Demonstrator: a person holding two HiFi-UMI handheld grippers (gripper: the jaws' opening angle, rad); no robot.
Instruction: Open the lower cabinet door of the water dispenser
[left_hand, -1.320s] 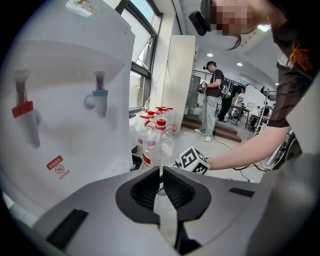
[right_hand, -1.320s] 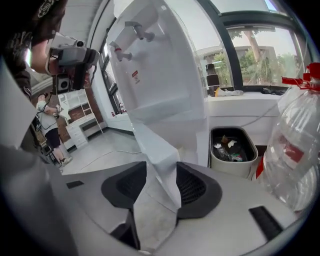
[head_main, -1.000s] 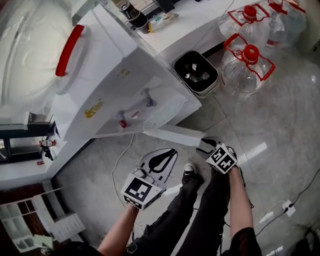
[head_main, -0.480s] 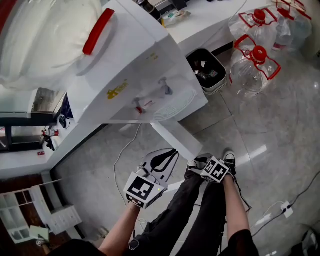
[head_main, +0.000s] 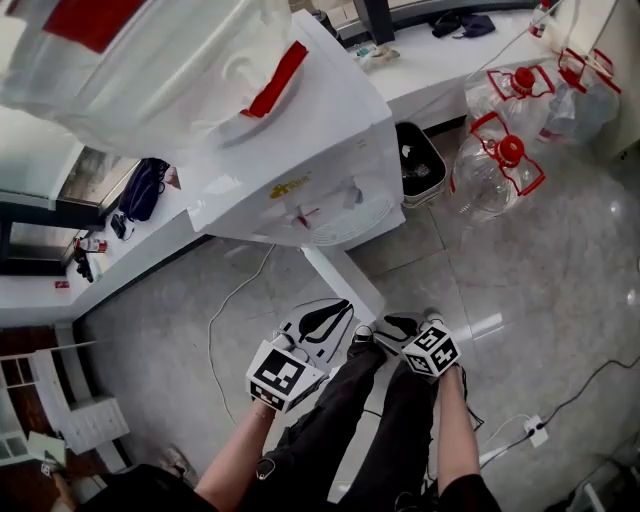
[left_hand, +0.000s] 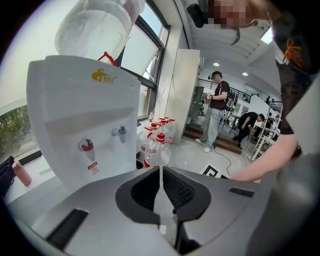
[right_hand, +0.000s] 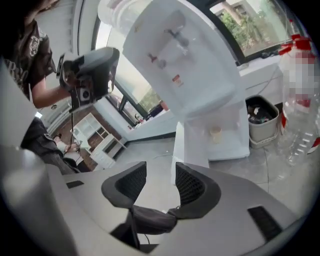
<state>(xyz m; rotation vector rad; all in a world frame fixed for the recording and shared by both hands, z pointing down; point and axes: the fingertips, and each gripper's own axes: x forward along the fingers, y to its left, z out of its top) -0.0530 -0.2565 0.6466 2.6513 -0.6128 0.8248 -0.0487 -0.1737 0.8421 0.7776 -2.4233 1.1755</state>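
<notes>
**Water dispenser** (head_main: 300, 150): white, floor-standing, set against a white bench (head_main: 440, 55). An upturned bottle (head_main: 130, 60) sits on top; the print on its red label cannot be read.

**Markings:**
- A gold logo (left_hand: 102, 75) is on the upper front, its characters too small to read.
- A red-and-white sticker (left_hand: 92, 168) sits under the red tap (left_hand: 86, 146) and is illegible.
- A blue tap (left_hand: 121, 132) is beside the red one.
- Each gripper bears black-and-white square markers.

**Lower cabinet door** (head_main: 345, 282): open, swung out from the base toward the person's feet. A pale cup (right_hand: 216, 134) stands inside the cabinet.

**Left claw** (left_hand: 161, 172): pads pressed together with nothing between them. It points at the dispenser's front, apart from it.

**Right claw** (right_hand: 159, 175): spread and empty. The door's edge shows beyond the gap, near it but not between the pads.

**Surroundings:**
- A bin (head_main: 418, 160) with a dark inside stands just beside the dispenser.
- Clear jugs (head_main: 495, 160) with red caps and handles are near the bin.
- A cable (head_main: 225, 310) trails over the grey floor.
- A dark bag (head_main: 143, 190) lies on the white surface to the left.
- A power strip (head_main: 530, 430) is at the lower right.
- People (left_hand: 216, 112) stand in the distance.

**In the way:** the person's legs and shoes lie under both grippers, close to the door's free end.
</notes>
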